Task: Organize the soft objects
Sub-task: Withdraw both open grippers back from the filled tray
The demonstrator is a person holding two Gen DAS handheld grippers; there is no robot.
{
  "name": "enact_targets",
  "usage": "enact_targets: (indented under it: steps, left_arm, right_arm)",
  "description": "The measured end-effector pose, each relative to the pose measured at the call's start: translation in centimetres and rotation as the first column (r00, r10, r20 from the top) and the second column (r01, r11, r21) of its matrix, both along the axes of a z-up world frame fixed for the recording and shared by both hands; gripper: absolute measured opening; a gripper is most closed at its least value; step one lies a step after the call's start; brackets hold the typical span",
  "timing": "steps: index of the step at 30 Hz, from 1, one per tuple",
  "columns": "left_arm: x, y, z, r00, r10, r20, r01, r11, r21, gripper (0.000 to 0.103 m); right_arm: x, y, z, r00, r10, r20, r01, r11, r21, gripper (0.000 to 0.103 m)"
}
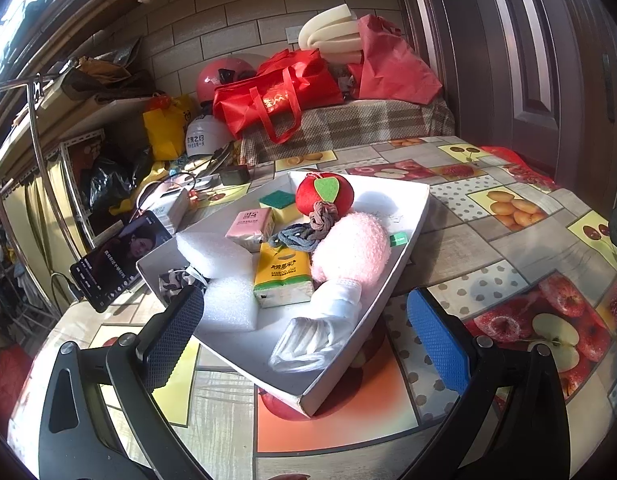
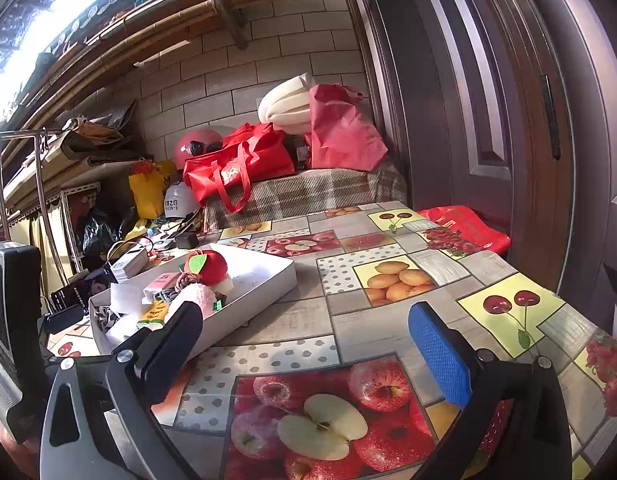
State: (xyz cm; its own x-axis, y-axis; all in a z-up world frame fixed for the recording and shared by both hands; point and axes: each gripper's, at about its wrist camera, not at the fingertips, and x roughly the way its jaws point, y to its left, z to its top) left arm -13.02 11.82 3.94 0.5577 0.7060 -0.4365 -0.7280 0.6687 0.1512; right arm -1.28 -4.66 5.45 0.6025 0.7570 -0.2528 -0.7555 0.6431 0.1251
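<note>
Tray (image 1: 408,236) of soft items sits ahead of both grippers' wide-spread, empty jaws.

**Surroundings of the fruit-print table**

A phone (image 1: 120,258) is propped at the left edge of the fruit-print tablecloth (image 2: 392,276). Behind the table, a red tote bag (image 1: 276,96), a pink helmet (image 1: 222,76) and folded foam (image 1: 332,32) are piled on a plaid-covered bench (image 1: 368,122).

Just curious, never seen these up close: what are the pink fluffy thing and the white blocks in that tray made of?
The pink fluffy thing looks like plush or fuzzy knit fabric: matte, with a nubby pile. The white blocks look like packing foam: a grainy, faintly glistening surface with soft rounded edges. The tray seems to be white cardboard, judging by its thin folded walls.
</note>
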Motion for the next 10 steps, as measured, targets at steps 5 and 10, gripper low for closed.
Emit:
enact_targets:
  steps: [5,10]
  left_arm:
    - [0.0,0.02,0.02,1.0,-0.001,0.0,0.001,1.0,-0.001,0.103]
    - [-0.01,0.05,-0.08,1.0,-0.005,0.001,0.005,1.0,-0.005,0.103]
  right_arm:
    - [-0.04,0.1,-0.01,1.0,0.0,0.003,0.0,1.0,-0.007,0.103]
    - [-0.03,0.13,0.02,1.0,0.0,0.001,0.0,1.0,-0.006,0.103]
